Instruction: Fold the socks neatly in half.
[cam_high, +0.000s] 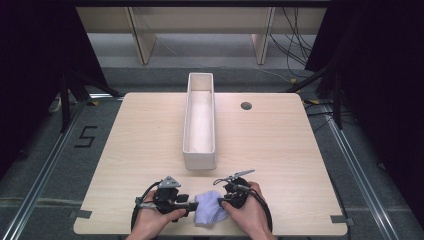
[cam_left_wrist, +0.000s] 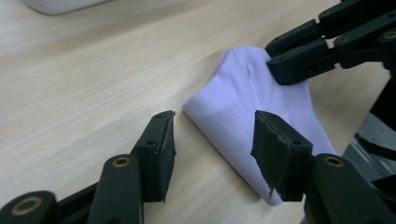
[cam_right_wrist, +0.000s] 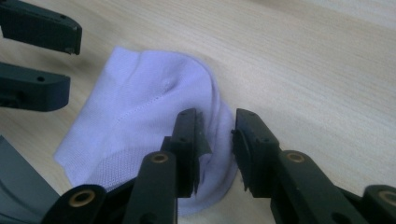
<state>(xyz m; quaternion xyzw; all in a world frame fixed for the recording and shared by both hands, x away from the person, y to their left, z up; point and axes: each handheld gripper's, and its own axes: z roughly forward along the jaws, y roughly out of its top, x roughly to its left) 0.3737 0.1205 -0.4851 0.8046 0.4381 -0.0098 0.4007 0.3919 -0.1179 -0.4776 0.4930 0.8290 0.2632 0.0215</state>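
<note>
We are still working early on: the lilac sock (cam_high: 210, 209) is lying folded on the tabletop (cam_high: 140, 145) near its front edge, between our hands. Our right tool (cam_right_wrist: 218, 140) is pinching the sock's edge, while our left tool (cam_left_wrist: 212, 140) is standing spread, pads clear of the cloth. The long white bin (cam_high: 200, 159) beyond is looking bare inside, so the sock's transfer is still waiting.
</note>
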